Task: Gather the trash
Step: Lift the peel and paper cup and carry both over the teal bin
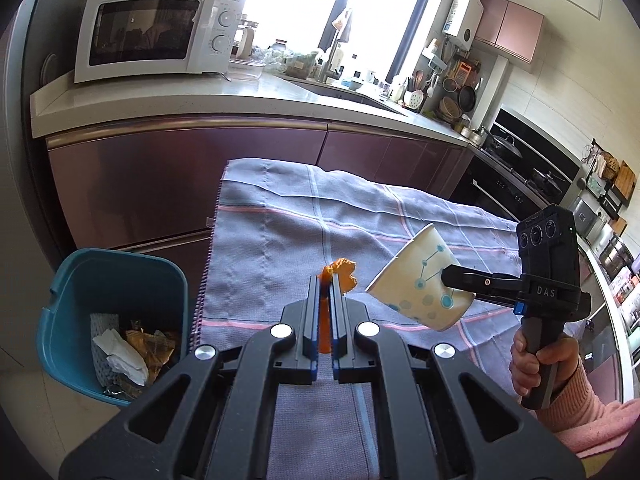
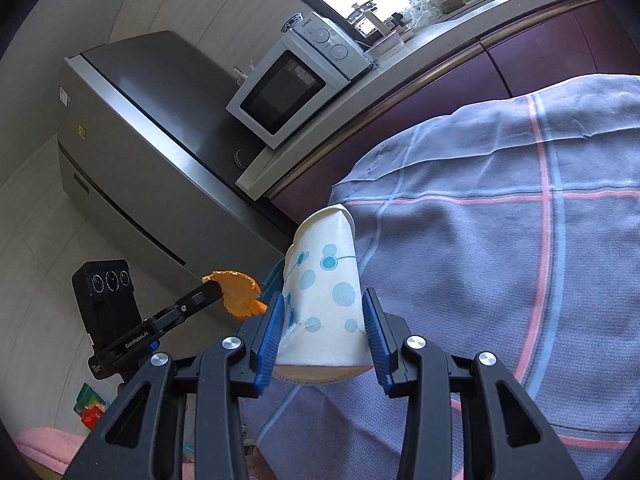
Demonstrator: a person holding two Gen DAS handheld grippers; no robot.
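Right now my left gripper (image 1: 330,280) is closed tight on a piece of orange peel (image 1: 340,274), and my right gripper (image 2: 326,320) is clamped on a paper cup (image 2: 324,292) printed with blue dots. Both things are lifted above the checked grey cloth (image 1: 360,216) that covers the surface in front of me.

Around me is a kitchen. Behind the cloth runs the counter (image 1: 248,94) with dark red cabinet doors under it, and a white microwave (image 1: 152,34) stands on its left end. Next to that end, in the right wrist view, is a grey refrigerator (image 2: 132,140). On the floor at the left of the cloth stands a teal bin (image 1: 108,320); inside it I see white crumpled paper and some brown scraps. Nothing stands between my left gripper and the bin, only the edge of the cloth.

The cup lies tilted, not upright. In the left wrist view its long axis goes from lower right to upper left, and its open mouth looks up and to the left, roughly toward the bin side. My right fingers press its wall near the bottom end. The peel sticks out past my left fingertips, its long strip running back between the jaws. A hand (image 1: 536,360) in a pink sleeve holds the right gripper's handle.
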